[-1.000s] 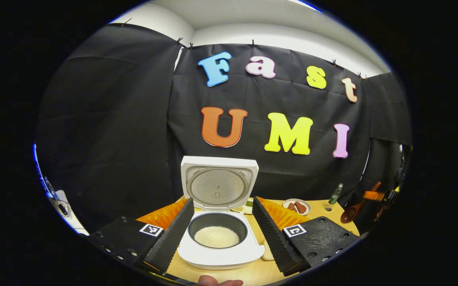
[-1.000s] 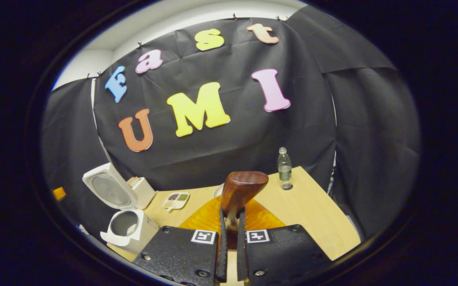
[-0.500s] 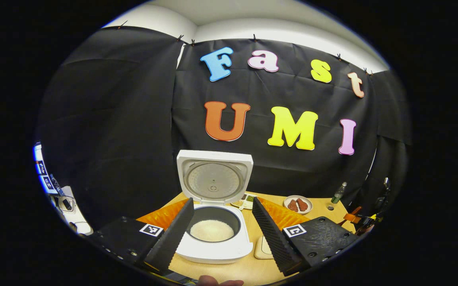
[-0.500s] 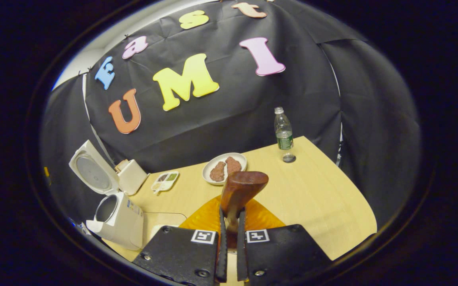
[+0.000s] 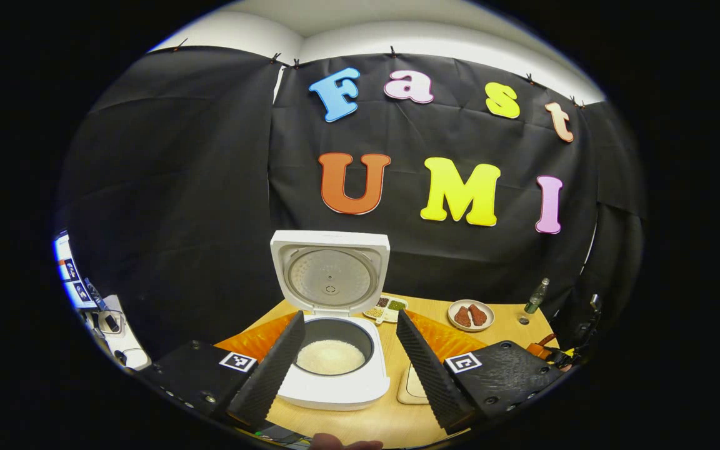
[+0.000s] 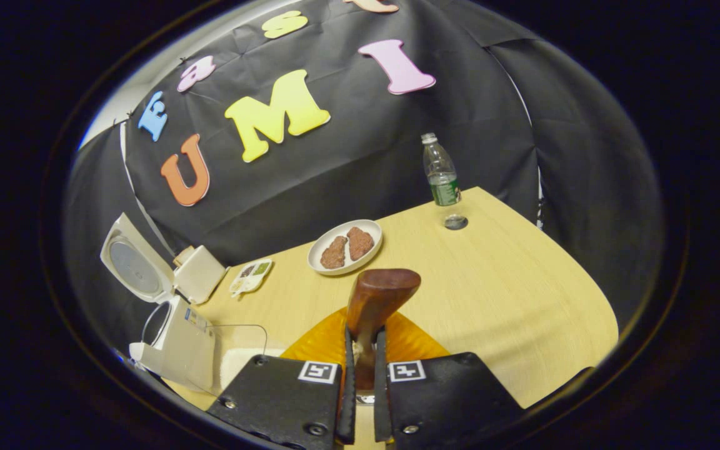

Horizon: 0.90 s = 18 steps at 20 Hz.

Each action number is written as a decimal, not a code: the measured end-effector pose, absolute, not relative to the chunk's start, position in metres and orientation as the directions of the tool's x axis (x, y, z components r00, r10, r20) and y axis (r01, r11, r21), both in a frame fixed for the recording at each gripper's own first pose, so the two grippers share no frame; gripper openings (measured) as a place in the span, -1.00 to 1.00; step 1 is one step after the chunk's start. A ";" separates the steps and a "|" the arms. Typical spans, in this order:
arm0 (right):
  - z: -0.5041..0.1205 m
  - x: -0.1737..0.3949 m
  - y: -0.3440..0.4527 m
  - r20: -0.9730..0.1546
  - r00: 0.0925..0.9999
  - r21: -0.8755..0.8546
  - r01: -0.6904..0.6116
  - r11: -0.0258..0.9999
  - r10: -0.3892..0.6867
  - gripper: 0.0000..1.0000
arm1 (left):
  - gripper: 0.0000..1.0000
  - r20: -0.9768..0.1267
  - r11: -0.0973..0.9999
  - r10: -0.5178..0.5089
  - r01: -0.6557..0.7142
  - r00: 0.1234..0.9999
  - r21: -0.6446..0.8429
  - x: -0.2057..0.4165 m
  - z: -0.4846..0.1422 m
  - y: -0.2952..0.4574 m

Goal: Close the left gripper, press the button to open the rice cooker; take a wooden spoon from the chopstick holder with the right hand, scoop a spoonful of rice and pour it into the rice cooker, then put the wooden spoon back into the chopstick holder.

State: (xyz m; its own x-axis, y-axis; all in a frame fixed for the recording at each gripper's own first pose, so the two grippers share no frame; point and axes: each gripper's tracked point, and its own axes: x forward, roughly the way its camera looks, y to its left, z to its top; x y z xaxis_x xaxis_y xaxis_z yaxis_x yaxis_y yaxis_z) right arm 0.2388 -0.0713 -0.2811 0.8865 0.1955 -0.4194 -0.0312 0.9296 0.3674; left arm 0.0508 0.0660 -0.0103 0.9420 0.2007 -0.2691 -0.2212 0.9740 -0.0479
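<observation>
Two grippers in play, and the near one to watch is the right gripper (image 6: 360, 362): in the right gripper view it is held over the table's front edge, tilted down toward the tabletop, its jaws nearly together and pinching the handle of the wooden spoon (image 6: 375, 297). The spoon's bowl stands up just past the fingertips, edge-on; whether it carries rice cannot be told. Just left of that gripper sits a clear container (image 6: 238, 350) with something white in it, beside the rice cooker (image 6: 172, 340), lid (image 6: 132, 262) up. Farther out on the wooden table (image 6: 510, 294): a small divided dish (image 6: 250, 276), a plate with two brown pieces of food (image 6: 345, 245), and at the back edge a plastic bottle (image 6: 440, 172) with its cap lying beside it.

Over to the left gripper view: the left gripper (image 5: 350, 356) is held level in front of the cooker, fingers (image 5: 269, 369) spread wide and touching nothing, framing the open rice cooker (image 5: 335, 369). White rice (image 5: 330, 356) lies in the dark inner pot, and the lid (image 5: 330, 272) stands upright behind. A fingertip of the holding hand (image 5: 344, 444) peeks in at the bottom. Beyond lie the divided dish (image 5: 386, 307), the plate (image 5: 470, 314) and the bottle (image 5: 535, 297).
</observation>
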 end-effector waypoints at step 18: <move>-0.185 0.192 -0.133 -0.337 0.941 0.232 0.060 0.971 0.023 0.40 | 0.89 -0.164 0.996 0.055 -0.066 0.985 -0.059 0.103 0.028 0.063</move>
